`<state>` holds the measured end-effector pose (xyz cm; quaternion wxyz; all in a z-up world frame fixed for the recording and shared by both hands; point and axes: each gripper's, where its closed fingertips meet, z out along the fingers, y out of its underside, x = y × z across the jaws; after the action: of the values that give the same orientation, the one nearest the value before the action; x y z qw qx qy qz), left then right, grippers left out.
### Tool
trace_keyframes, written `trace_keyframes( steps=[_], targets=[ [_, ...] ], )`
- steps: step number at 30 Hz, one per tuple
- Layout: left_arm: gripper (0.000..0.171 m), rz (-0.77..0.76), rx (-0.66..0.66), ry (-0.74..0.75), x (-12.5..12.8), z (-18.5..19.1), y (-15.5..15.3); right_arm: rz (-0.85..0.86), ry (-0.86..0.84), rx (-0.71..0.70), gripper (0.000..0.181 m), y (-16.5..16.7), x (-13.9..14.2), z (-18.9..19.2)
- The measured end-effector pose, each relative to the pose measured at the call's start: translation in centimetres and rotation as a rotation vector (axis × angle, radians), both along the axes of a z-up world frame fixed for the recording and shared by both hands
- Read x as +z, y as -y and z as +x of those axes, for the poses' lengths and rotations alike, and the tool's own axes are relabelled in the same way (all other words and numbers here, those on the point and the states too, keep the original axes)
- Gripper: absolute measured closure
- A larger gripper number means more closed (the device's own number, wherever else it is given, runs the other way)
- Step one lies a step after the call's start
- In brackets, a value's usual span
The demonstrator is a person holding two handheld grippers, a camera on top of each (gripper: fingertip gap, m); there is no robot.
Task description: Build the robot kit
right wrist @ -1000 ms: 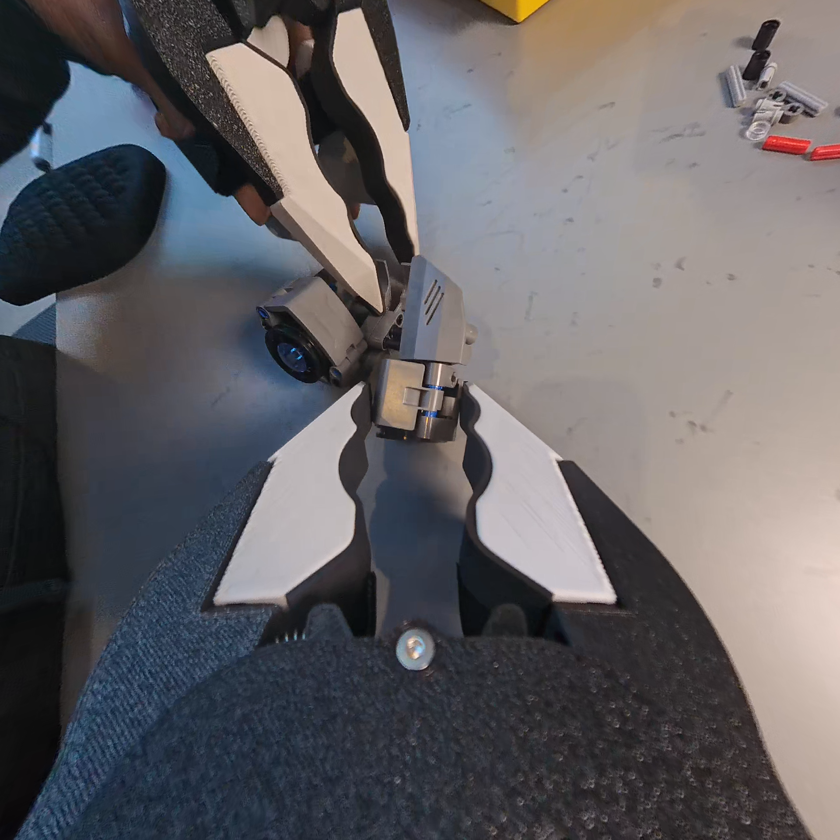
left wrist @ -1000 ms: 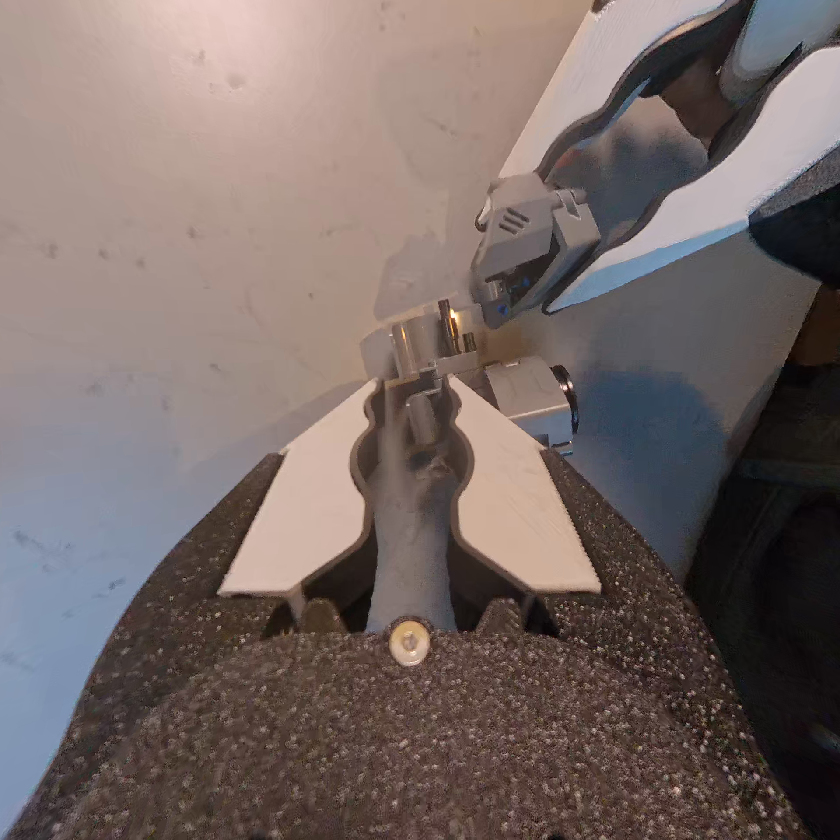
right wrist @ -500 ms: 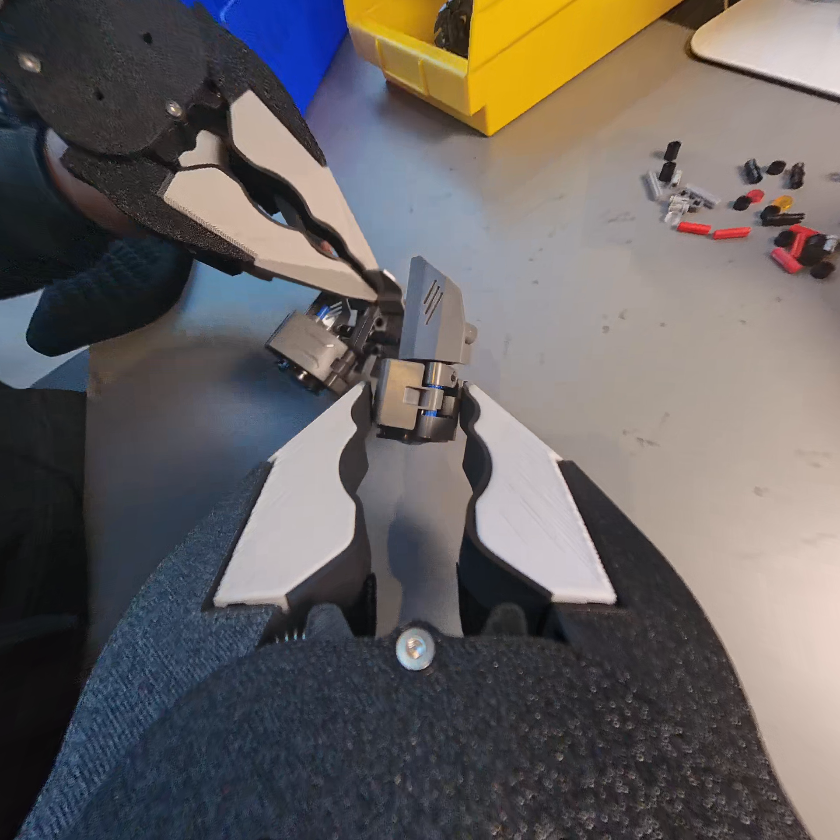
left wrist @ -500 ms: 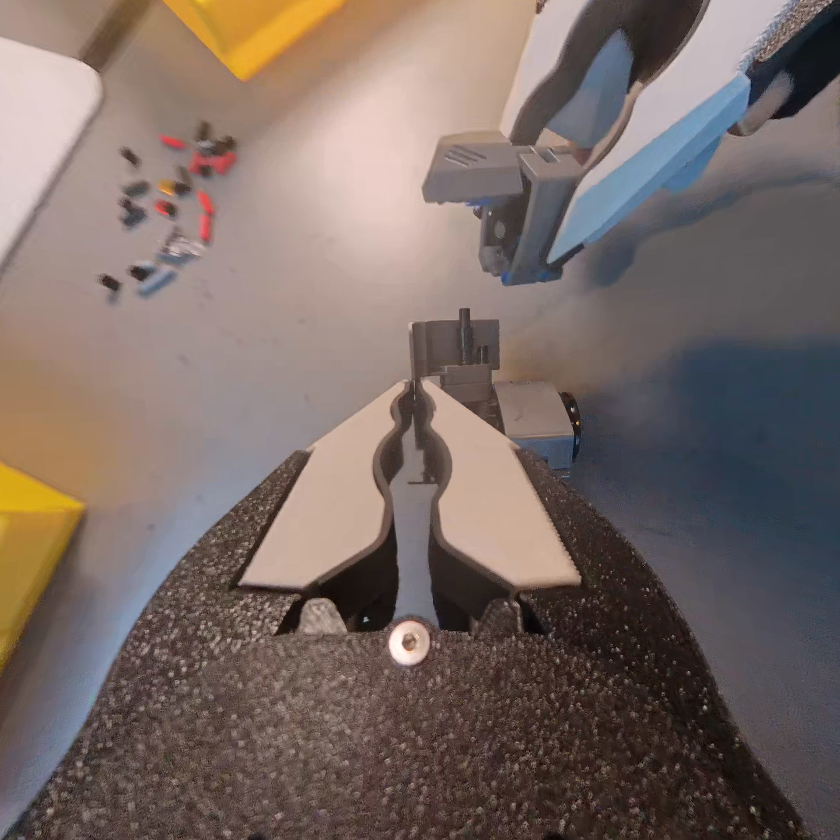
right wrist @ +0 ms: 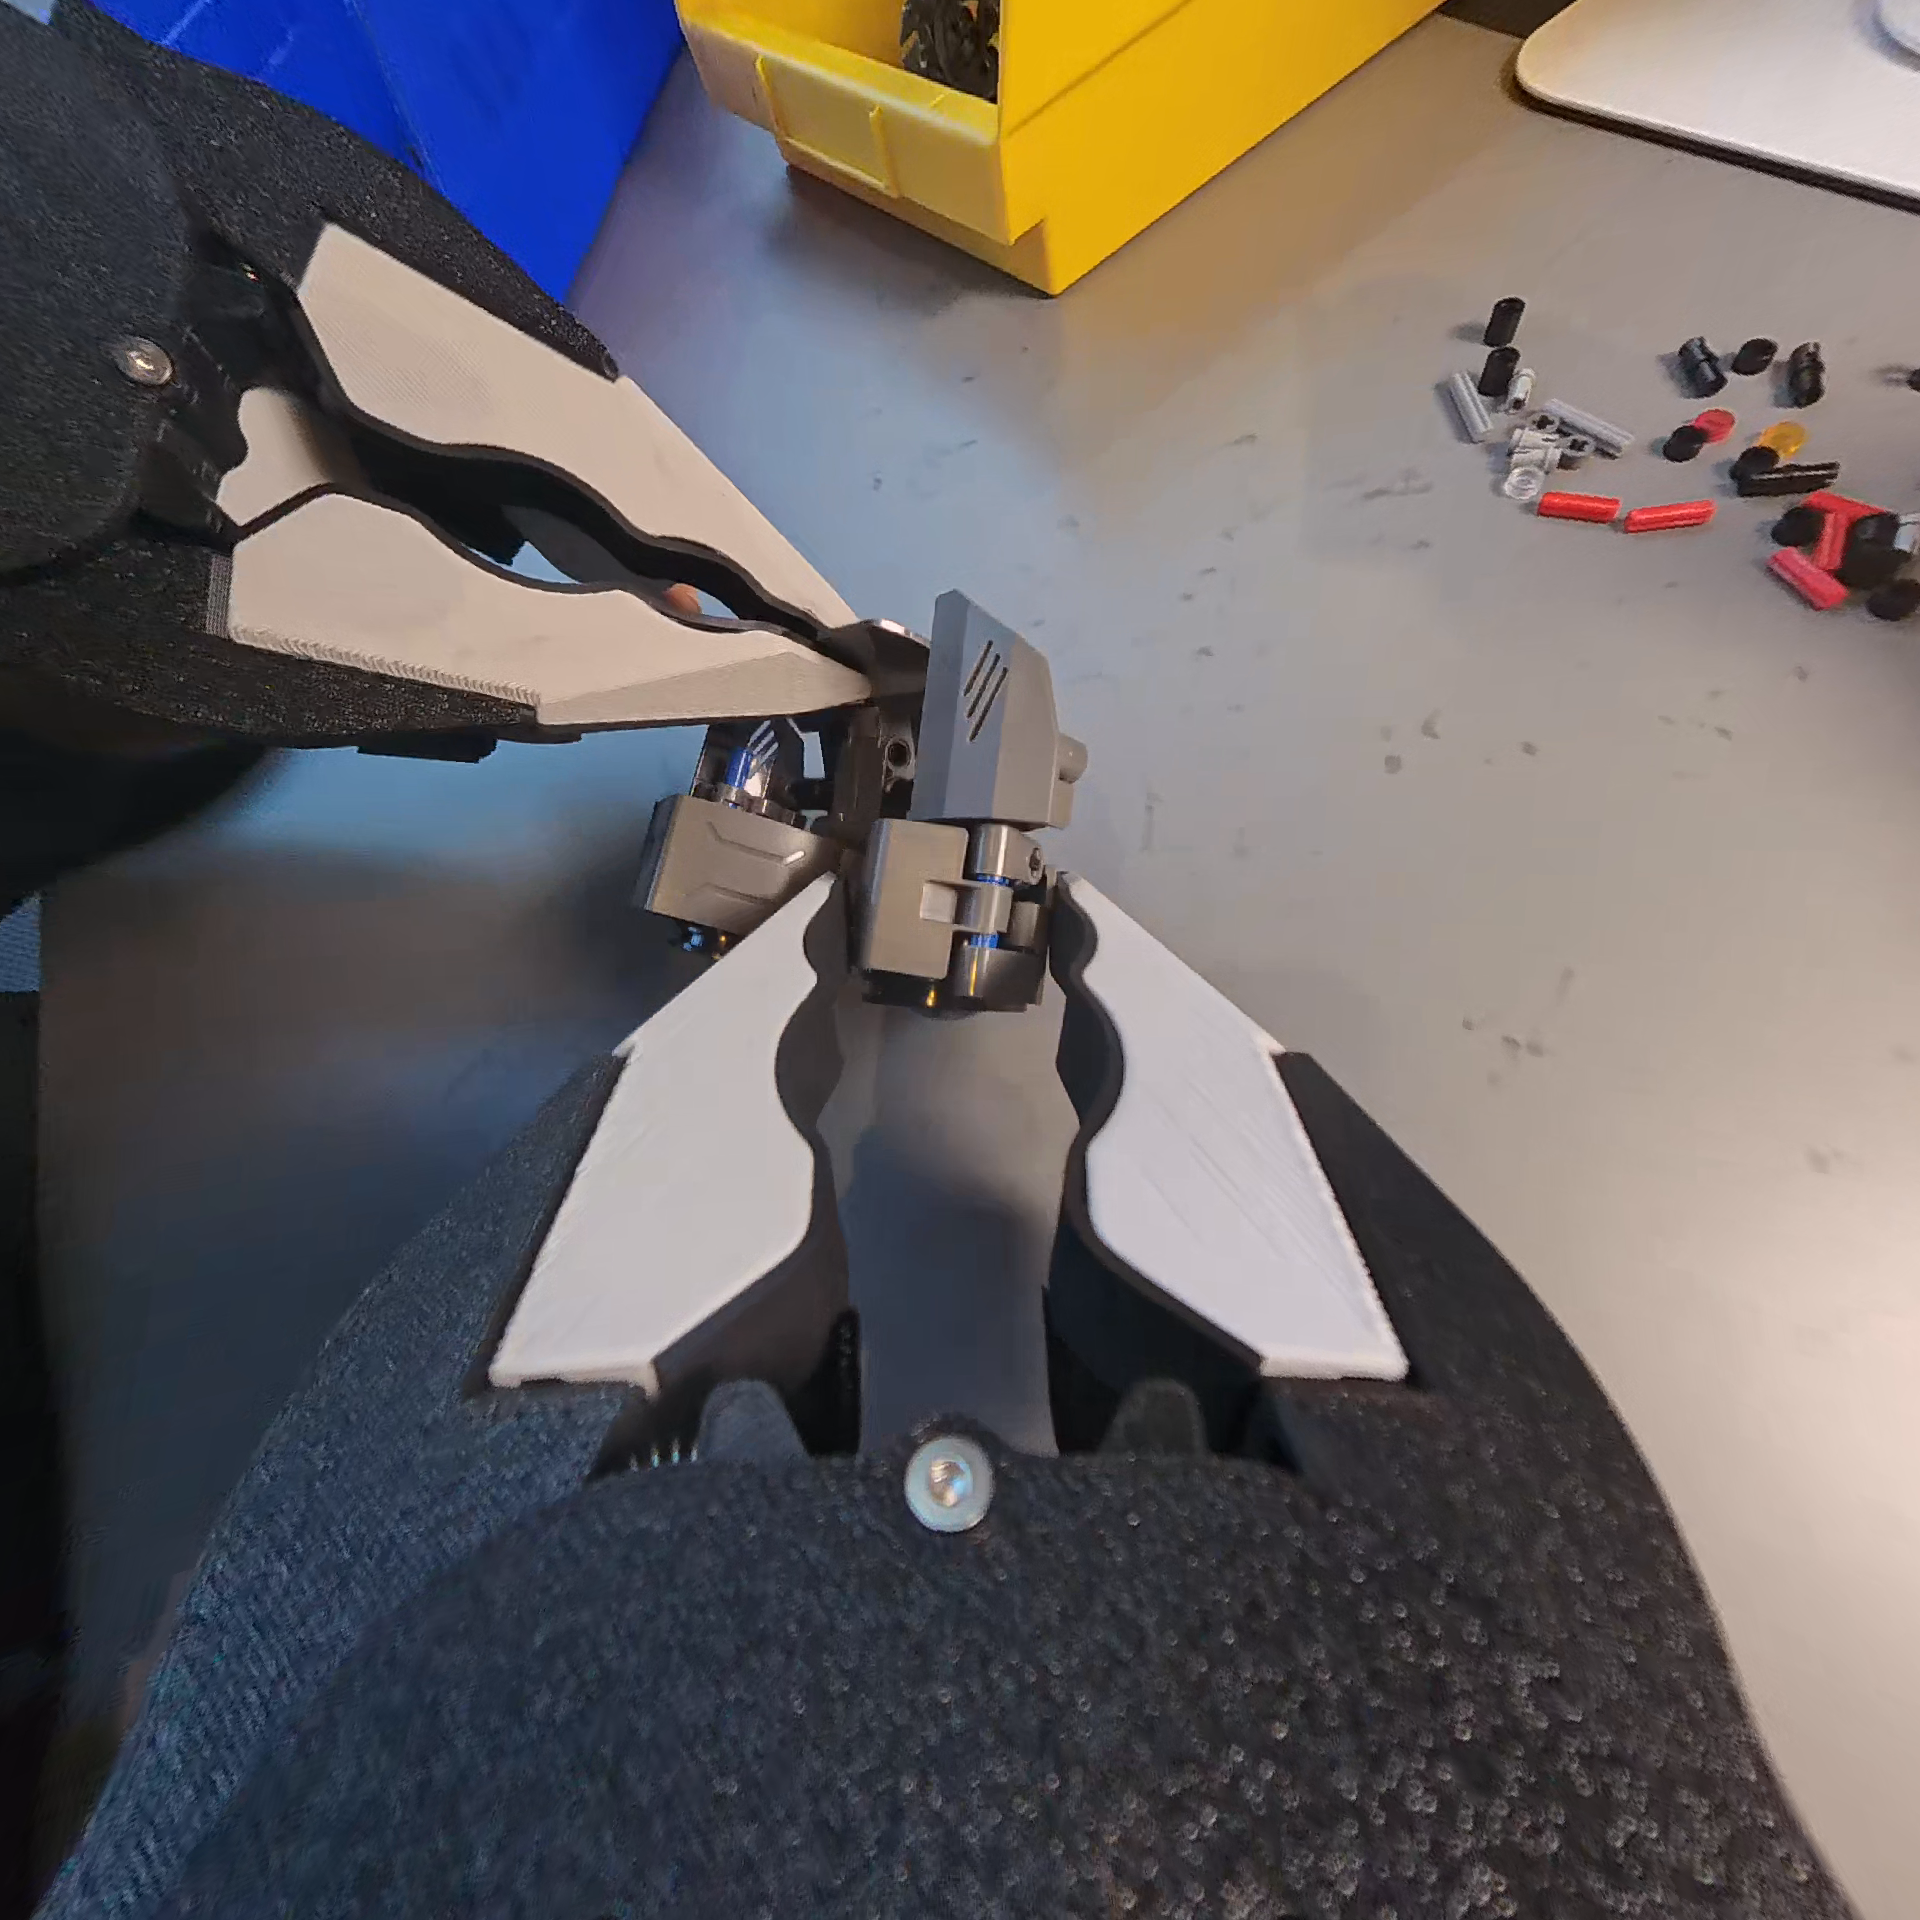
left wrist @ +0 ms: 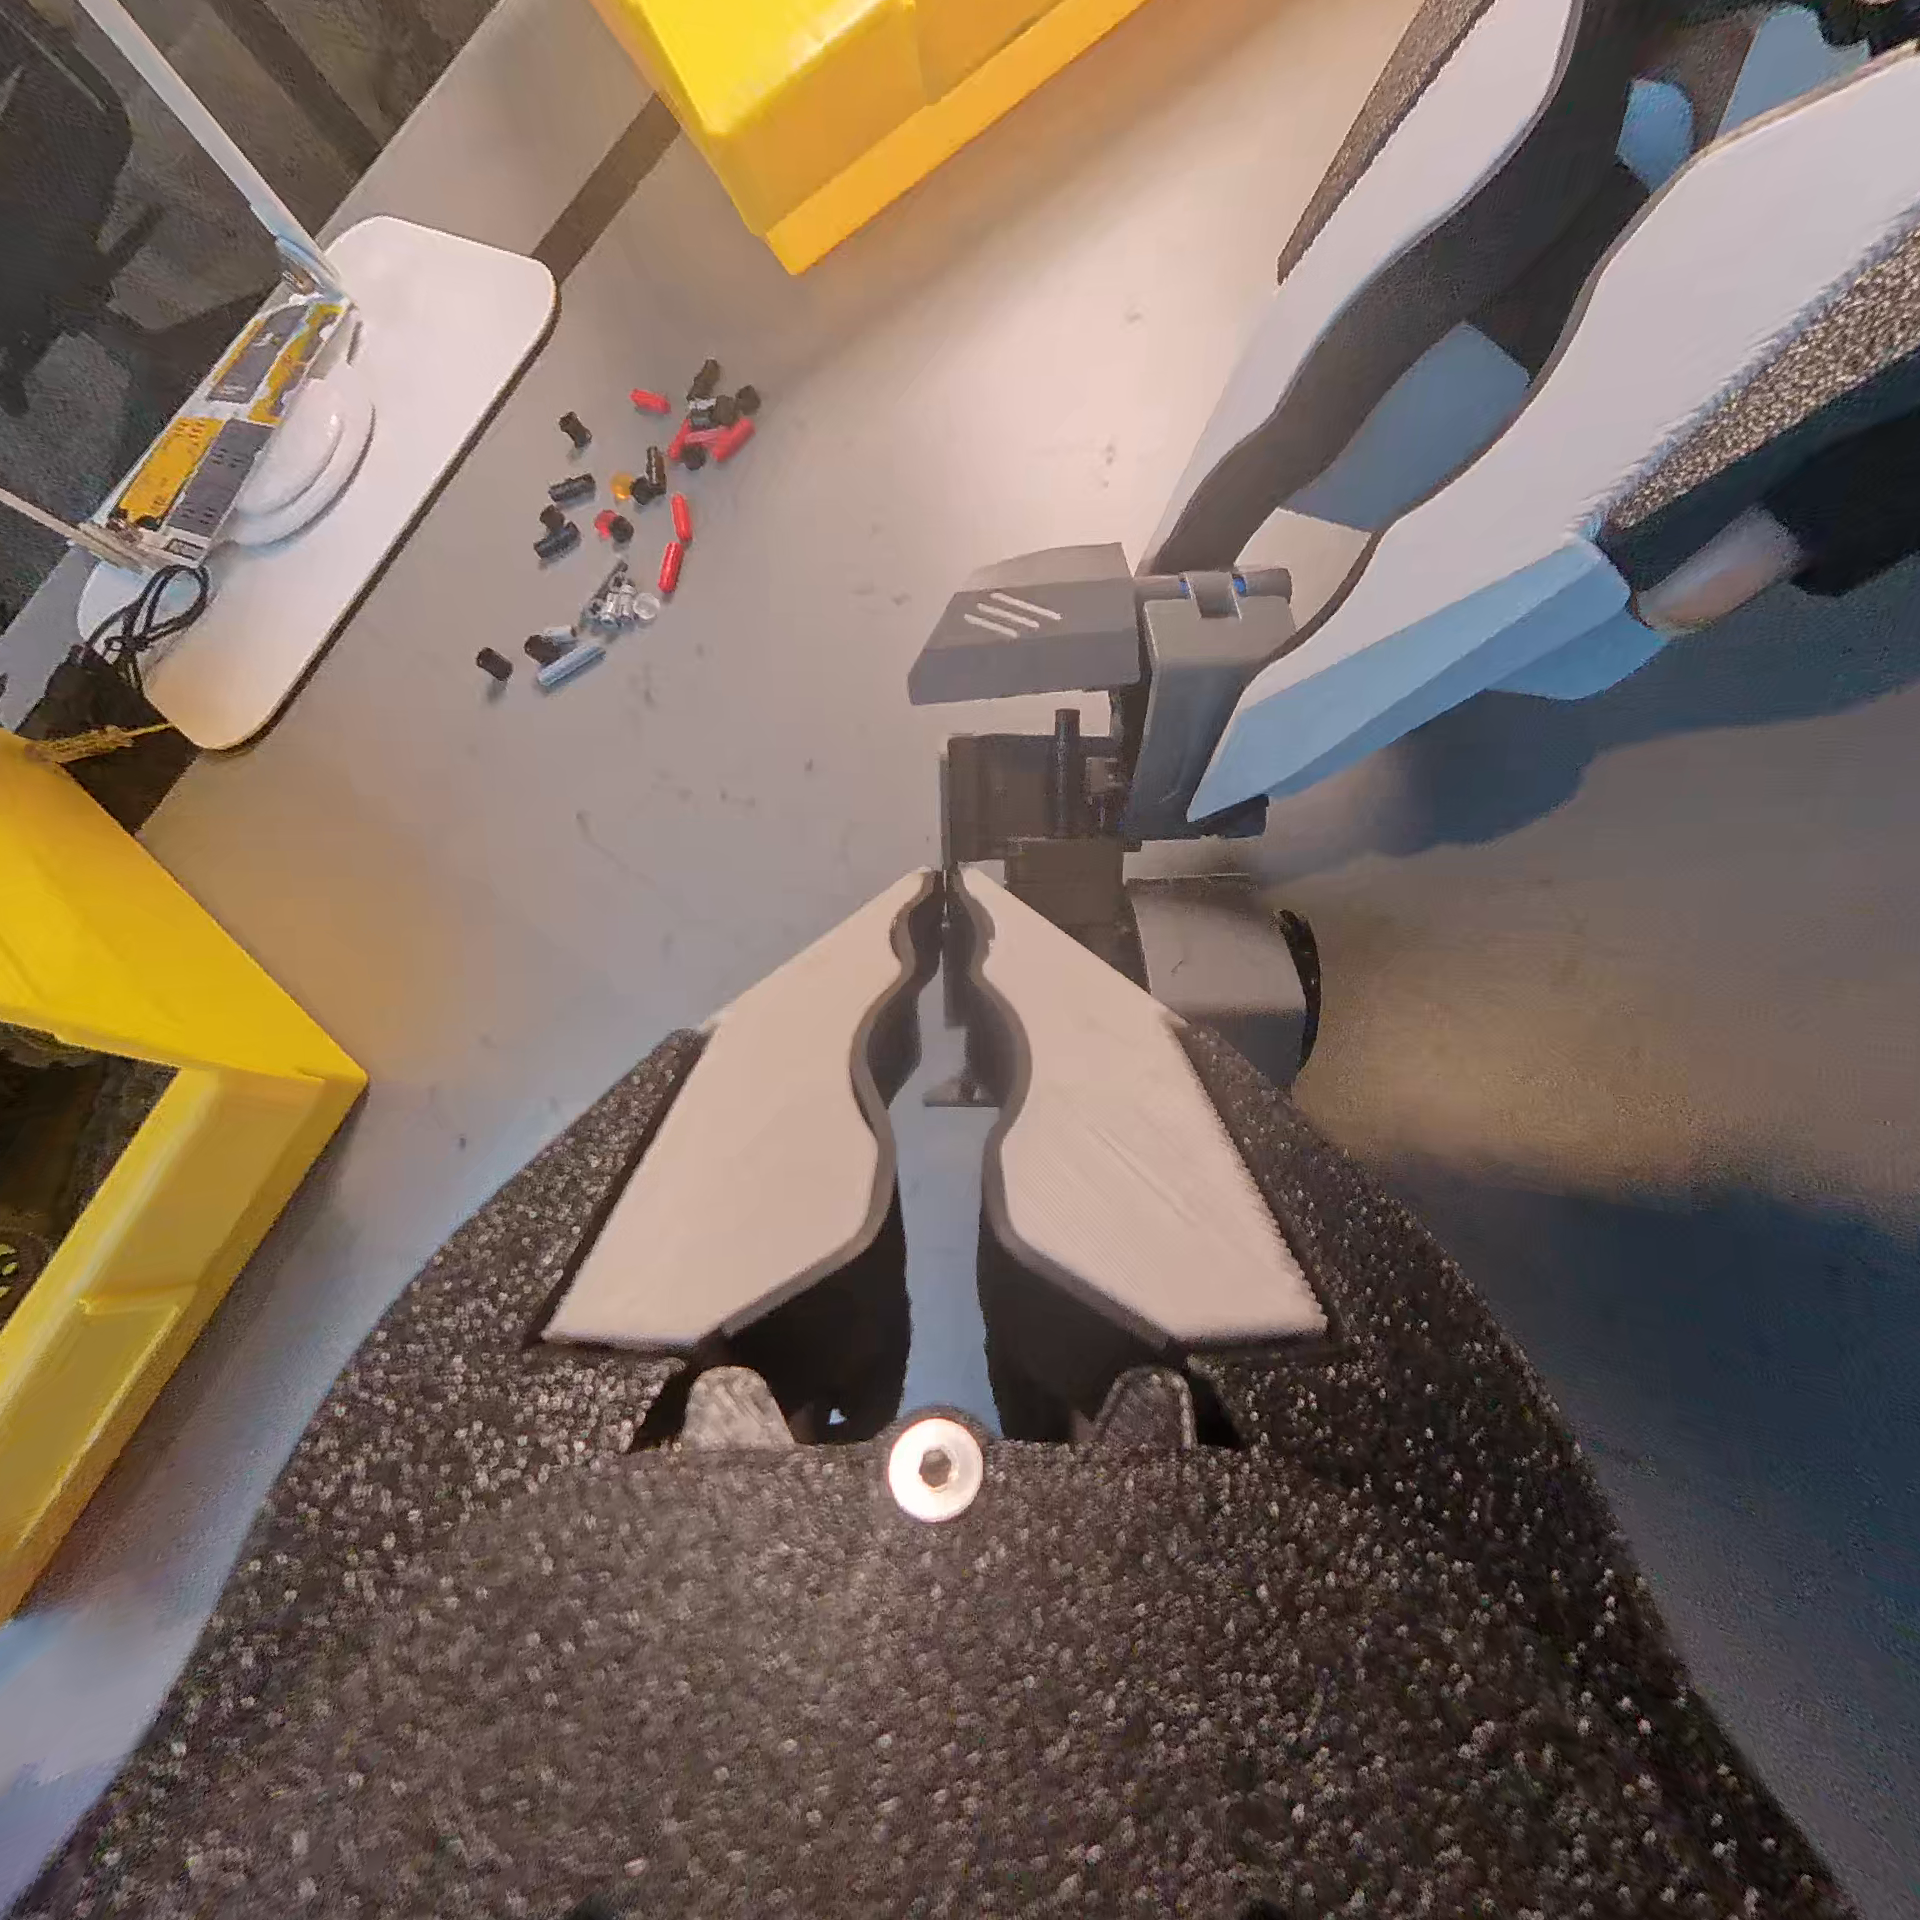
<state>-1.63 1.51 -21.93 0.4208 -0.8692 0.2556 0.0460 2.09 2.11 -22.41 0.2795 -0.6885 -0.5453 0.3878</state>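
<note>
Just above the grey table [right wrist: 1351, 831], we note the grey brick assembly [right wrist: 935, 831] held from two sides (likely for steadiness): right gripper [right wrist: 940, 904] clamps its near block, left gripper [left wrist: 943, 883] pinches a thin edge; loose small parts [right wrist: 1683, 468] far right.

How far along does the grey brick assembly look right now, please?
Done: several blocks and a slanted panel are joined into one grey brick assembly. In hand: the right tool is shut on its lower block; the left tool pinches a dark upper part. Left: loose small pieces lie unused on the table.
</note>
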Motion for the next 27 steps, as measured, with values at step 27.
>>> trace_keyframes(
  steps=[27],
  targets=[
    [0.171,-0.157,0.089,0.196,-1.6,-0.5,-0.8,0.227,0.010,-0.042,0.147,-0.7,0.6,-0.5]
  ],
)
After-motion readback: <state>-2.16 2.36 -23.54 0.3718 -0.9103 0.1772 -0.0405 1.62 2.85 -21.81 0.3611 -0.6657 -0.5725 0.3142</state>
